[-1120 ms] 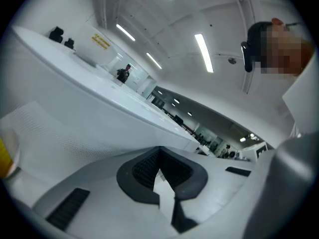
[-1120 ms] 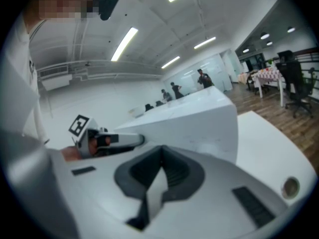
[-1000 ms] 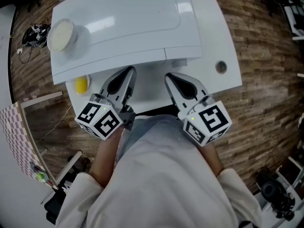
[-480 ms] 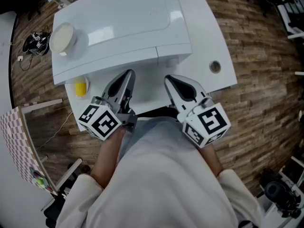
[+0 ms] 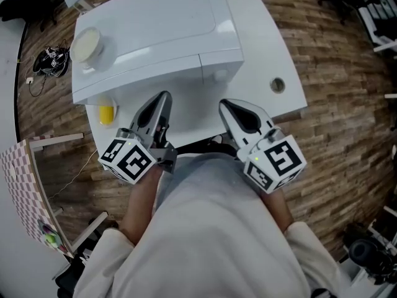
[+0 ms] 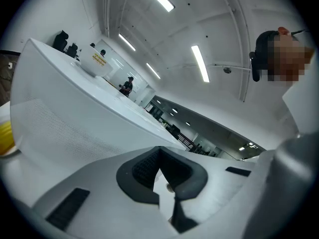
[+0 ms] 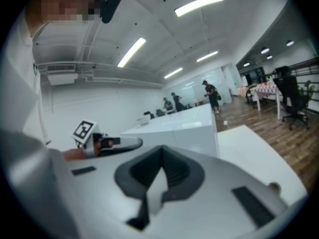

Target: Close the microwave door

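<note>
Left gripper point(image 5: 164, 97) and right gripper point(image 5: 224, 103) jaws are together, empty; the microwave point(image 5: 155, 30) shows mainly its top, door unclear.

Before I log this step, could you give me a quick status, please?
Left tool and right tool shut, empty, short of the microwave. It looks closed from above. Nothing in between.

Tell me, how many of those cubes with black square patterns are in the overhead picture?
2. One marker cube sits at the rear of the left gripper, the other at the rear of the right gripper. None appears hidden.
</note>
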Tool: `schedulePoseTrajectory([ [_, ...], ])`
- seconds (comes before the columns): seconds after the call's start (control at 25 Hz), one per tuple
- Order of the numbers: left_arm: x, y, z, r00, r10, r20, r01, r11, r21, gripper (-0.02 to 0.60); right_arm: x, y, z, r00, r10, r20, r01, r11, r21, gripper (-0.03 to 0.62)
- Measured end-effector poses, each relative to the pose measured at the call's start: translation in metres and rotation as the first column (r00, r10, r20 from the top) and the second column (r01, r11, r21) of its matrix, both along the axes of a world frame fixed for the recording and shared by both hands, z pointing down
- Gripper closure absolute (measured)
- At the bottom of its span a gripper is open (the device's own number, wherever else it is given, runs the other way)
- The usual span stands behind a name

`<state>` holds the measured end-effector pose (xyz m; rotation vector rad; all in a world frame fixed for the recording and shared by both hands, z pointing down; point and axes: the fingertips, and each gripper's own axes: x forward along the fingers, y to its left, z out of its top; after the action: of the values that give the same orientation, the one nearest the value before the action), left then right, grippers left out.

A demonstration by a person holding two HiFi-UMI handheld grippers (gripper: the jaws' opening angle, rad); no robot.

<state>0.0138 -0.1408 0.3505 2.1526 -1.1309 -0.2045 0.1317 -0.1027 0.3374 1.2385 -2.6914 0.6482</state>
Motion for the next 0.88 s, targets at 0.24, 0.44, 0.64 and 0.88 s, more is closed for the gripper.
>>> schedulePoseTrajectory([
  [0.24,-0.004,0.008,-0.007,1.000,0.000,0.030,-0.001,0.999,0.033,0.565,0.011,0.007,-0.007,1.000,-0.005,-0.009,0.005,1.000,0.024,0.572],
  [0.44,0.005,0.013,-0.015,0.999,0.021,0.033,-0.023,0.998,0.061,0.565,0.022,0.010,-0.013,0.999,-0.012,-0.030,0.014,0.999,0.039,0.573],
  [0.64,0.014,0.021,-0.016,0.998,0.047,0.033,-0.049,0.997,0.058,0.565,0.026,0.017,-0.010,0.999,-0.015,-0.050,0.017,0.999,0.030,0.573],
  [0.88,0.024,0.024,-0.018,0.998,0.056,0.022,-0.057,0.997,0.059,0.565,0.027,0.021,-0.008,0.999,-0.031,-0.038,0.032,0.999,0.020,0.572],
])
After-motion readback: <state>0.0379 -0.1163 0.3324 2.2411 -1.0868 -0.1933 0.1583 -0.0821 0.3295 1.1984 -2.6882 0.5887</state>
